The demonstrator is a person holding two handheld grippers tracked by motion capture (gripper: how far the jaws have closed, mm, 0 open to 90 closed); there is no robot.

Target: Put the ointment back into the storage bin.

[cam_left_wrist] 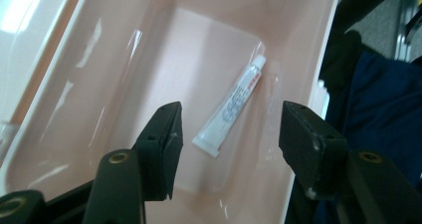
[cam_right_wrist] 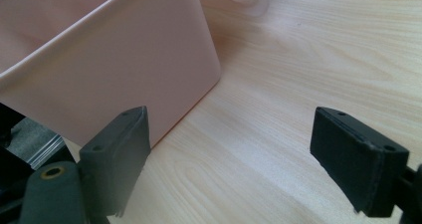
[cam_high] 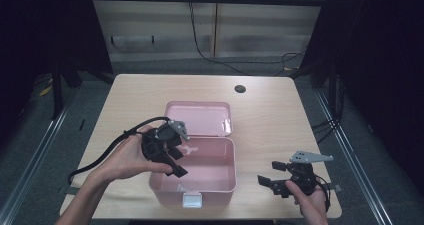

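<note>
My left gripper [cam_left_wrist: 226, 129] hangs over the open pink box [cam_high: 227, 150], jaws spread wide and empty, straddling the white tube [cam_left_wrist: 231, 104] lying on the box floor, probably lined up for a grab. My right gripper [cam_high: 280, 181] waits wide open and empty beside the box on the pale wood table [cam_high: 270, 115]. Lid [cam_high: 200, 117] is flipped back. Grey floor, dark curtains around.

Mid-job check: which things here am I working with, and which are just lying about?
In play: pink box, lid open; white tube on its floor; left gripper, open above the tube.
Idle: right gripper, open beside the box; table; floor cables.
</note>
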